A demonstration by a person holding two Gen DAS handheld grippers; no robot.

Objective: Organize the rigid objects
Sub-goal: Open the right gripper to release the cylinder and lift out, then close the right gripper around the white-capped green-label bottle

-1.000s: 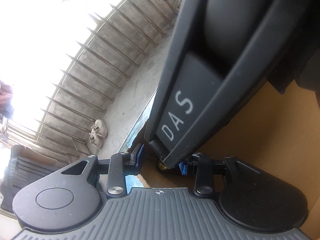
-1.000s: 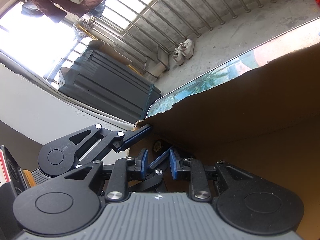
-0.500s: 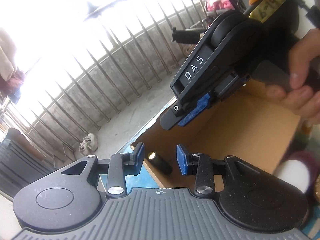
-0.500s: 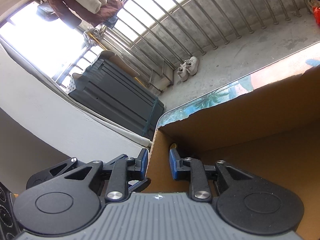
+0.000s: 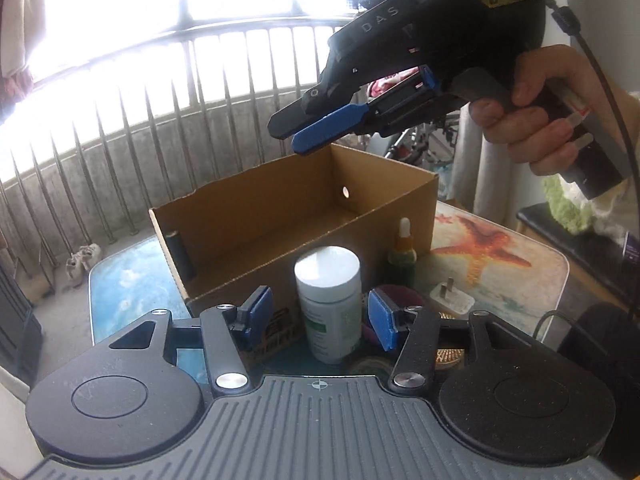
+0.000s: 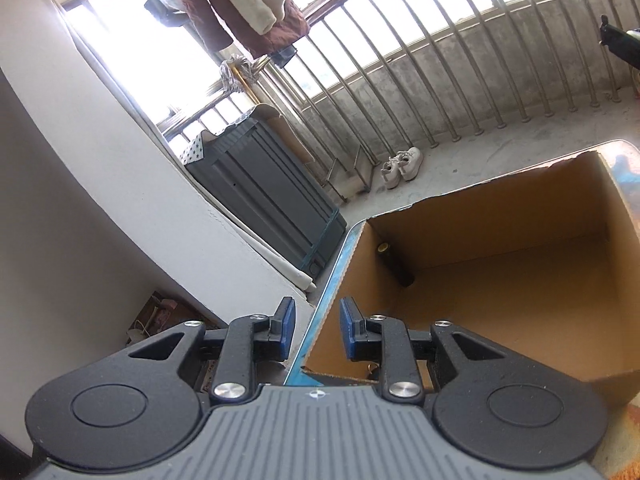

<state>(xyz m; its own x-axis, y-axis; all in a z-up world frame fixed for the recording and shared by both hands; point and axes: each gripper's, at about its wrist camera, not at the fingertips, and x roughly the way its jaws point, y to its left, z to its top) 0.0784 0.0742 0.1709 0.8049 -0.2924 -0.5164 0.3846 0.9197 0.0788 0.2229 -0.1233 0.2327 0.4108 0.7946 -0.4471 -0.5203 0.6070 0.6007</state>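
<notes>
One cardboard box point(image 5: 304, 216) stands on the bench point(image 5: 532, 280), and one dark cylinder point(image 5: 180, 256) stands upright in its near-left corner (the right wrist view shows the same cylinder point(image 6: 394, 264) against the box wall point(image 6: 500, 216)). Outside the box, in front of it, I count one white-capped bottle point(image 5: 330, 304), one small dropper bottle point(image 5: 403, 254), one white plug adapter point(image 5: 452, 300) and one round gold piece point(image 5: 448, 354), partly hidden. Left gripper point(image 5: 320, 320): its blue fingers point(image 5: 260, 312) have just been opening and stand moderately apart, with the white-capped bottle showing between them but not touched by either pad. Right gripper point(image 5: 304, 132), held in a hand point(image 5: 536, 116), hangs above the box's far rim; its fingers point(image 6: 352, 332) keep only a narrow gap and hold nothing. Behind the bench run a metal railing point(image 5: 120, 120), one pair of pale shoes point(image 6: 402, 166) on the floor and a dark grey cabinet point(image 6: 272, 196).
</notes>
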